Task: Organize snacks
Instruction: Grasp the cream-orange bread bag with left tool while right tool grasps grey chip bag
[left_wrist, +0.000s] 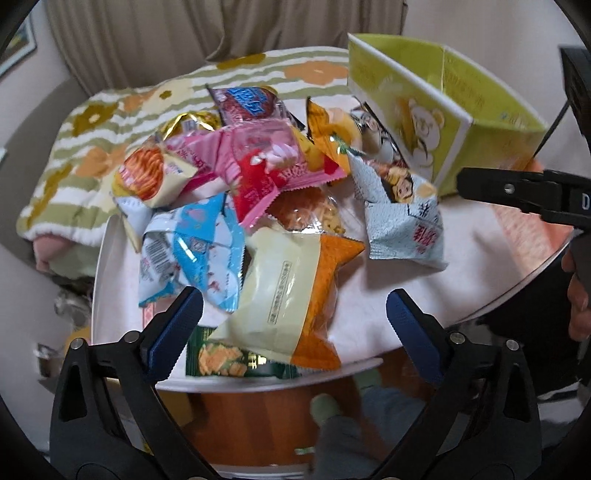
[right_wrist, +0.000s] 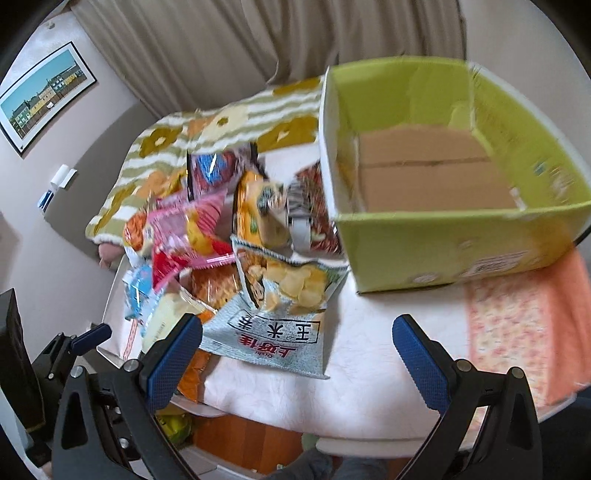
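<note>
heap of crinkly foil and plastic snack packets (left_wrist: 236, 192) piled on round white table (left_wrist: 461, 258), left of open lime-green cardboard box (right_wrist: 443, 177) with brown bare floor, nothing inside. pale cream-and-orange packet (left_wrist: 284, 295) at near edge of heap, just ahead of left tool (left_wrist: 295, 321); grey-speckled chip bag with red lettering (right_wrist: 273, 332) at heap's box side, just ahead of right tool (right_wrist: 297, 343). both tools spread wide, blue pads clear of everything, pinching nothing; both pitched down toward the pile. packets judged light, air-puffed, soft, slick film; contents brittle, so hard squeeze across the belly likely to crush chips or pop a bag. best hold judged at flat crimped seam or a corner, pads across the thin edge. overlapping bags likely to slide or drag neighbours when one is lifted; top or edge packet first. box walls look thin and light, may shift if bumped.
</note>
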